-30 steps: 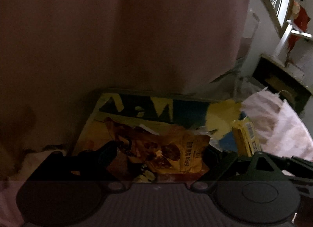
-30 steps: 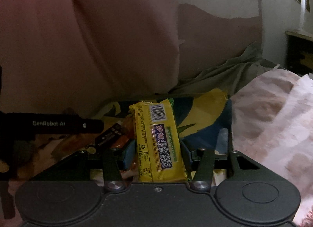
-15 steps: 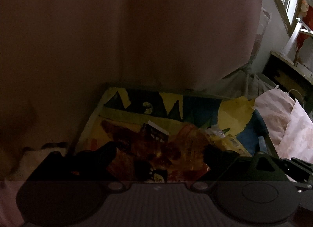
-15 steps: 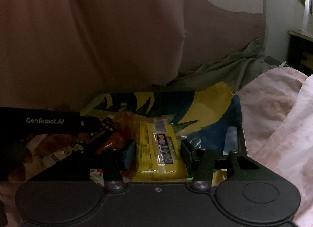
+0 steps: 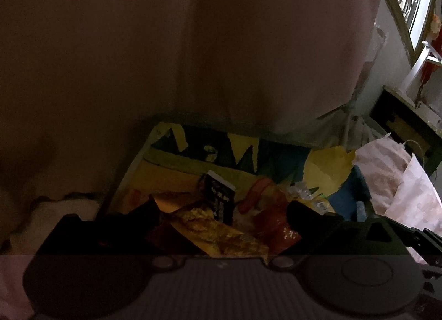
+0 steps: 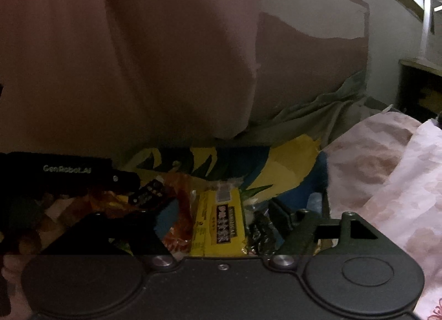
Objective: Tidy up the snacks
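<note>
A fabric box [image 5: 326, 165] with a yellow and blue leaf print holds the snacks. In the left wrist view an orange-yellow bag [image 5: 221, 234], a small black packet [image 5: 221, 198] and a red packet [image 5: 272, 217] lie in it. My left gripper [image 5: 223, 209] hangs over them with its jaws opening wide, and nothing is pinched. In the right wrist view a yellow bar packet [image 6: 218, 223] lies flat in the box [image 6: 287, 162]. My right gripper [image 6: 223, 216] straddles it, jaws opening, pads clear of the wrapper. The left gripper's body [image 6: 69, 173] shows at the left.
A large pink cushion [image 5: 193, 44] rises right behind the box. Pink floral bedding [image 6: 386, 171] lies to the right, with a crumpled grey-green cloth [image 6: 317, 110] behind it. A dark cabinet [image 5: 406, 126] and a window [image 5: 408, 2] are at the far right.
The yellow bar stood upright in my right gripper; now it lies flat in the box and the jaws have spread off it. The orange-yellow bag has sunk lower among the snacks under the left gripper.
</note>
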Demonstrator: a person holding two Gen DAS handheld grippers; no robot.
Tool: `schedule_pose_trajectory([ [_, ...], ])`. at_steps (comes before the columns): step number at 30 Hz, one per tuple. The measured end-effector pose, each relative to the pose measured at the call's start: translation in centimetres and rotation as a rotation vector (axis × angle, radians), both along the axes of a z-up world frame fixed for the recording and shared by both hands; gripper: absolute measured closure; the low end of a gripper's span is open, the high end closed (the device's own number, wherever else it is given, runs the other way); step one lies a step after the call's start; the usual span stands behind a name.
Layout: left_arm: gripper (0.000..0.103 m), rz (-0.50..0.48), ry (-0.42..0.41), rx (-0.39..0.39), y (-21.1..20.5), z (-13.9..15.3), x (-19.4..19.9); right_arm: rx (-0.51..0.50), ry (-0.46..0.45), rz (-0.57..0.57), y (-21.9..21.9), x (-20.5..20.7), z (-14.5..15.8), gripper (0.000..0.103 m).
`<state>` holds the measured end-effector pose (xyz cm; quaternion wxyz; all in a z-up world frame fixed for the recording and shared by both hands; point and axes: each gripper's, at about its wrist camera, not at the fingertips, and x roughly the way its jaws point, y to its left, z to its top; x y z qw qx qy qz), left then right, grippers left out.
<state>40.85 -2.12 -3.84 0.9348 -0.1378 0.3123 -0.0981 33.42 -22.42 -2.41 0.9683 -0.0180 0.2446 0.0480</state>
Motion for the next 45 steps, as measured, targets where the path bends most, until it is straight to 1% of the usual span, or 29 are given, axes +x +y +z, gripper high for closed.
schedule_pose_trajectory([
  [9,0.001,0.023,-0.084,0.045,0.0,3.1,-3.2,0.051,-0.068,-0.048,-1.4,-2.4,3.1,0.018],
  [12,0.001,0.027,-0.108,0.061,-0.2,4.1,-4.6,0.053,-0.088,-0.051,-1.6,-3.5,4.1,0.015],
  [14,0.001,0.028,-0.128,0.076,-0.4,4.7,-5.7,0.049,-0.102,-0.053,-1.7,-4.4,4.6,0.011],
  [17,0.000,0.031,-0.161,0.107,-0.5,5.6,-7.6,0.059,-0.126,-0.061,-2.0,-6.0,5.5,0.007],
  [20,0.000,0.061,-0.202,0.150,-0.8,6.3,-9.7,0.073,-0.137,-0.062,-2.2,-7.4,6.1,0.007],
  [25,0.000,0.082,-0.236,0.199,-1.0,7.1,-12.8,0.071,-0.160,-0.066,-2.3,-9.8,7.2,0.004],
  [31,0.000,0.087,-0.241,0.206,-0.8,7.7,-16.3,0.079,-0.197,-0.066,-2.1,-13.1,8.6,0.002],
  [36,0.000,0.099,-0.248,0.208,-0.4,7.8,-19.3,0.103,-0.215,-0.071,-2.0,-15.8,9.1,0.001],
  [41,0.000,0.119,-0.224,0.209,0.6,7.3,-22.5,0.118,-0.212,-0.077,-1.9,-18.1,9.1,0.001],
  [45,0.000,0.139,-0.201,0.191,1.4,7.2,-24.7,0.132,-0.204,-0.086,-2.0,-20.3,8.9,0.001],
])
